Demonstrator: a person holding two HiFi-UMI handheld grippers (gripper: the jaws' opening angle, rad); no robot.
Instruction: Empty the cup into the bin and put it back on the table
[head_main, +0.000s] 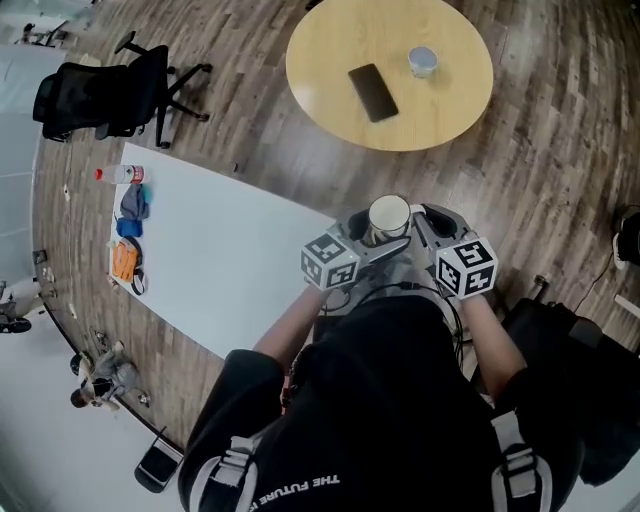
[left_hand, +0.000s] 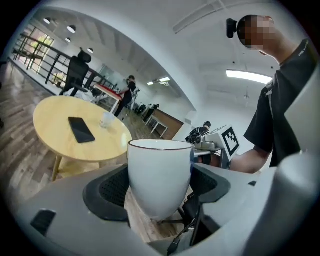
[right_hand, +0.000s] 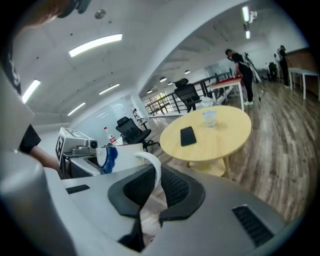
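Observation:
A white cup (head_main: 389, 215) is held upright between both grippers, close in front of the person's body and above the wooden floor. In the left gripper view the cup's body (left_hand: 160, 175) fills the gap, and my left gripper (left_hand: 160, 187) is shut on it with both pads against its sides. My right gripper (right_hand: 150, 187) is shut on the cup's thin white handle (right_hand: 152, 167). In the head view the left gripper (head_main: 372, 240) reaches in from the left and the right gripper (head_main: 425, 228) from the right. No bin shows in any view.
A round wooden table (head_main: 330, 50) stands ahead with a black phone (head_main: 372, 92) and a small glass (head_main: 422, 62) on it. A long white table (head_main: 220, 260) lies to the left, with a bottle and cloths at its far end. A black office chair (head_main: 110, 90) stands beyond it.

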